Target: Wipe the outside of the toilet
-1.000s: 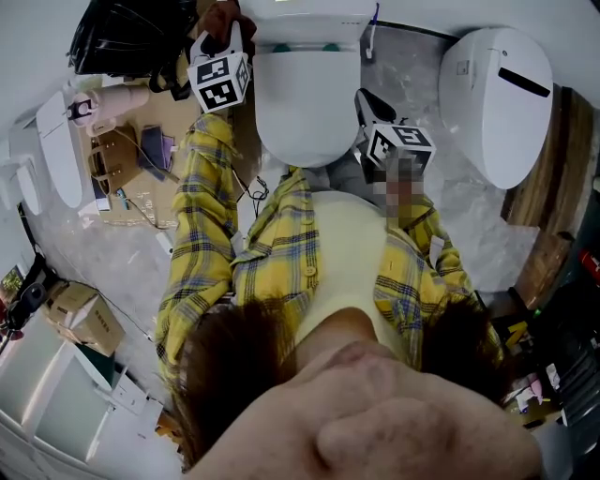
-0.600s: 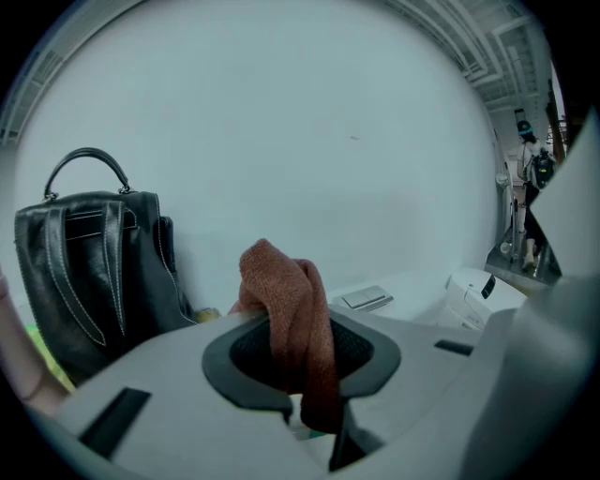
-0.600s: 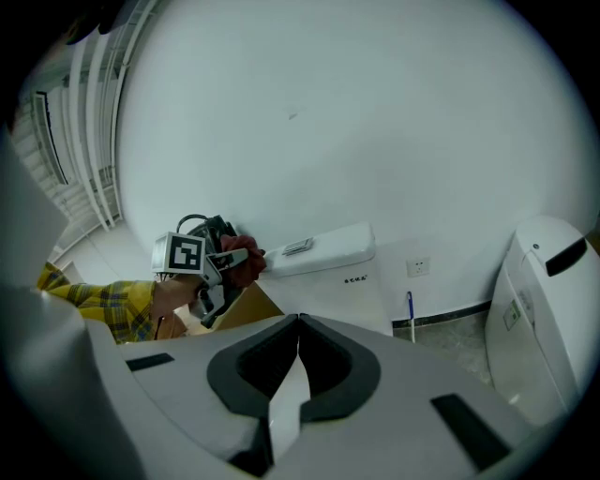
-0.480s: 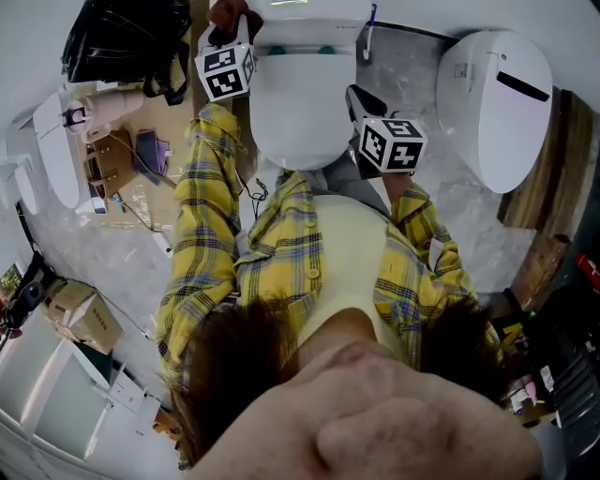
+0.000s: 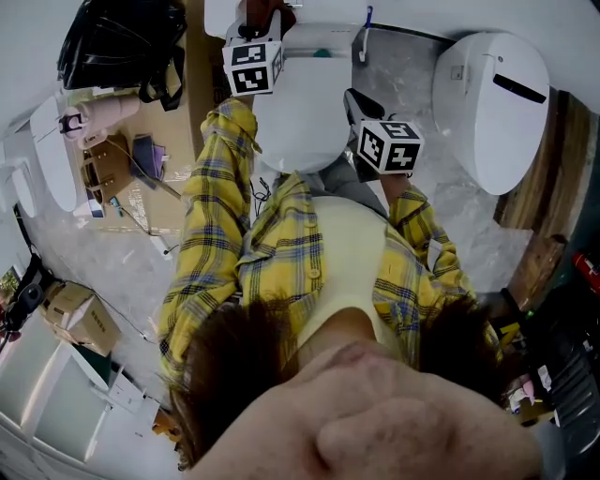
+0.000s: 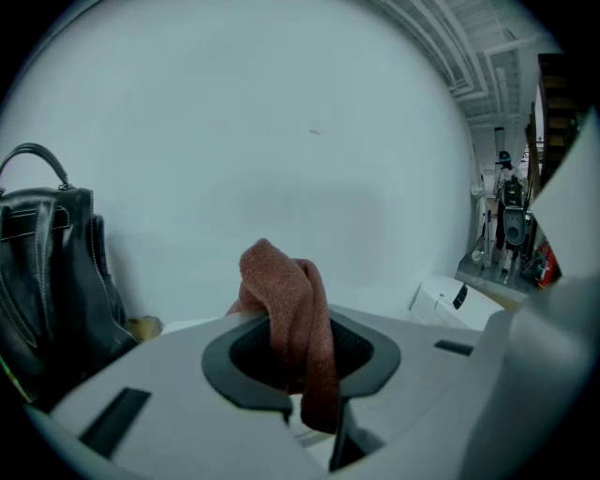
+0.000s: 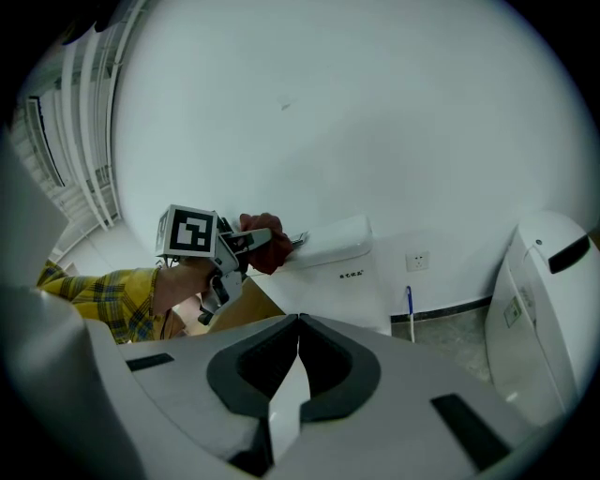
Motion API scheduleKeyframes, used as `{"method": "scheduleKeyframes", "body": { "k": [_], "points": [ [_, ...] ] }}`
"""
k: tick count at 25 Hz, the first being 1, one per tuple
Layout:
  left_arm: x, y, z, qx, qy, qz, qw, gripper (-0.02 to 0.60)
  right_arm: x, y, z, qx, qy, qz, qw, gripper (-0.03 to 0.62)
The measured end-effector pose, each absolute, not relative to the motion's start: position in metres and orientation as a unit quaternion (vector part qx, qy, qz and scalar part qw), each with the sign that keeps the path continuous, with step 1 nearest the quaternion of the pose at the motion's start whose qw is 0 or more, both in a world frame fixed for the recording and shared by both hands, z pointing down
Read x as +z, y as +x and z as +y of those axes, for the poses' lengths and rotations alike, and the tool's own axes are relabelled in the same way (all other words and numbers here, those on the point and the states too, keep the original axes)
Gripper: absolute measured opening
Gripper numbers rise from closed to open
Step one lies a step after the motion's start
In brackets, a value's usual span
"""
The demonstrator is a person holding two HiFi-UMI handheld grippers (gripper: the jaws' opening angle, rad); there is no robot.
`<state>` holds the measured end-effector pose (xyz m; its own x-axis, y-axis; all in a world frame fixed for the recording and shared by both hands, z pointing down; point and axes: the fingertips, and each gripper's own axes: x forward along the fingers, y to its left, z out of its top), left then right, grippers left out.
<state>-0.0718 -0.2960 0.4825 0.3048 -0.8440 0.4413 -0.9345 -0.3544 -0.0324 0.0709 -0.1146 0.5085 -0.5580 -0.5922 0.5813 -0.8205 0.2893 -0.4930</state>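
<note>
— what are we seeing on the far left?
— we're looking at a black bag (image 5: 112, 37) sitting by the wall. just right of it our left gripper (image 5: 262, 23) is reaching up to the toilet (image 5: 305, 112).
— is it holding anything?
— yes, its jaws are pinching a reddish-brown cloth (image 6: 291, 319), which is bunching up between them. in the right gripper view the cloth is resting against the left end of the tank (image 7: 337, 239).
— and the toilet itself?
— it's standing straight ahead of us against the wall, lid down, between our two sleeves.
— and the right gripper (image 7: 298, 352)?
— we're holding it beside the toilet's right edge, jaws closed together on nothing. farther right a second toilet (image 5: 492, 103) is standing.
</note>
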Motion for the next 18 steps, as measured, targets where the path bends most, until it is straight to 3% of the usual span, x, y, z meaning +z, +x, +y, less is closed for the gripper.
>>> {"method": "scheduleKeyframes", "body": {
  "k": [18],
  "points": [
    [0.487, 0.047, -0.281, 0.191, 0.875, -0.432, 0.105, 0.097, 0.519, 0.093, -0.103, 0.410, 0.464, -0.770, 0.151, 0.026]
  ]
}}
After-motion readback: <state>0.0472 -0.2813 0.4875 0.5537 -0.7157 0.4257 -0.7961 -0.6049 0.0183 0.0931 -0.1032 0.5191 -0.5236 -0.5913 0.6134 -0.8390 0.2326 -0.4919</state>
